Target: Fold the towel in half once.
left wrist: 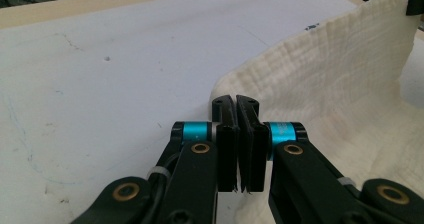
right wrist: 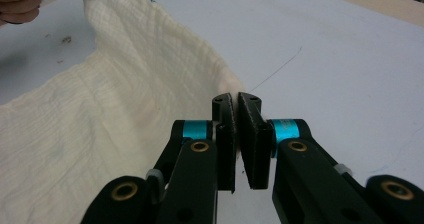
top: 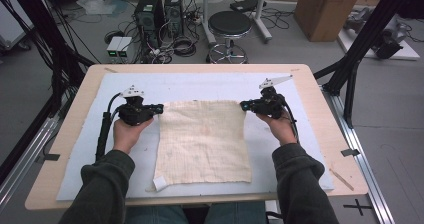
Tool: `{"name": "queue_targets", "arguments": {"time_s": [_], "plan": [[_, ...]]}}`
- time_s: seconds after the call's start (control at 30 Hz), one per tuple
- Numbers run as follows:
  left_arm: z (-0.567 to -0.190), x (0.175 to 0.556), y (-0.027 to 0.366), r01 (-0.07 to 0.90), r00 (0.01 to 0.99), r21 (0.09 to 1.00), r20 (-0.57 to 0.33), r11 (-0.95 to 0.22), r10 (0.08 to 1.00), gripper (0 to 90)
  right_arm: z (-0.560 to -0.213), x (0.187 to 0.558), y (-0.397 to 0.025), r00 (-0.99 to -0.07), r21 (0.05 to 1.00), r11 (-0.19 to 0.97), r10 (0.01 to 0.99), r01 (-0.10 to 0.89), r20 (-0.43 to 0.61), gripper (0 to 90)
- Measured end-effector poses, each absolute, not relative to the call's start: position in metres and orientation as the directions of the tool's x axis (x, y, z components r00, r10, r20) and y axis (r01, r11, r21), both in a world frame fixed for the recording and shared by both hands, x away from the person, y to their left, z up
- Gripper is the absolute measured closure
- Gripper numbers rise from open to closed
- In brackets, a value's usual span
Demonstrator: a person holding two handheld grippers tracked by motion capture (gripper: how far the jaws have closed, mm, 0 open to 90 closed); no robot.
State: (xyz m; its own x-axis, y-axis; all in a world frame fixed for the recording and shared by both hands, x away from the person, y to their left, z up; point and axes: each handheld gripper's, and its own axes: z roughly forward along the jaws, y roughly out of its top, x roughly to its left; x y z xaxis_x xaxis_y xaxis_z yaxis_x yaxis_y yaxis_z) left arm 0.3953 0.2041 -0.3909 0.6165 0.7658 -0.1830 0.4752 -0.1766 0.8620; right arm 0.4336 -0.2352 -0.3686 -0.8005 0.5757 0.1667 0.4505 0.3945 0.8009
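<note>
Cream cloth (top: 202, 141), crinkled weave, faint stains, frayed edges, small white tag at near left corner. Roughly square, spread mid-table on pale blue mat (top: 280, 89); sides run toward and across person, no clear long axis. Far edge lifted off mat. Left gripper (top: 159, 107) jaws clamp far left corner; right gripper (top: 243, 105) jaws clamp far right corner.

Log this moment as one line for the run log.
left gripper: shut on far-left corner | right gripper: shut on far-right corner | cream square woven cloth: far edge lifted, near part flat on white mat
</note>
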Motion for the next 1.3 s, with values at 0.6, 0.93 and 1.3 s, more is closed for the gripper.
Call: {"name": "queue_targets", "arguments": {"time_s": [0.6, 0.93, 1.3], "plan": [[-0.388, 0.371, 0.208, 0.440, 0.662, 0.871, -0.150, -0.218, 0.735, 86.8, -0.366, 0.412, -0.237, -0.827, 0.817, 0.397, 0.539, 0.417, 0.161, 85.7], [-0.380, 0.357, 0.202, 0.402, 0.701, 0.877, -0.110, -0.263, 0.704, 86.8, -0.363, 0.399, -0.236, -0.844, 0.821, 0.414, 0.516, 0.393, 0.144, 85.6], [-0.383, 0.342, 0.205, 0.389, 0.715, 0.881, -0.105, -0.269, 0.691, 86.7, -0.373, 0.384, -0.247, -0.845, 0.816, 0.419, 0.513, 0.399, 0.150, 85.6]]}}
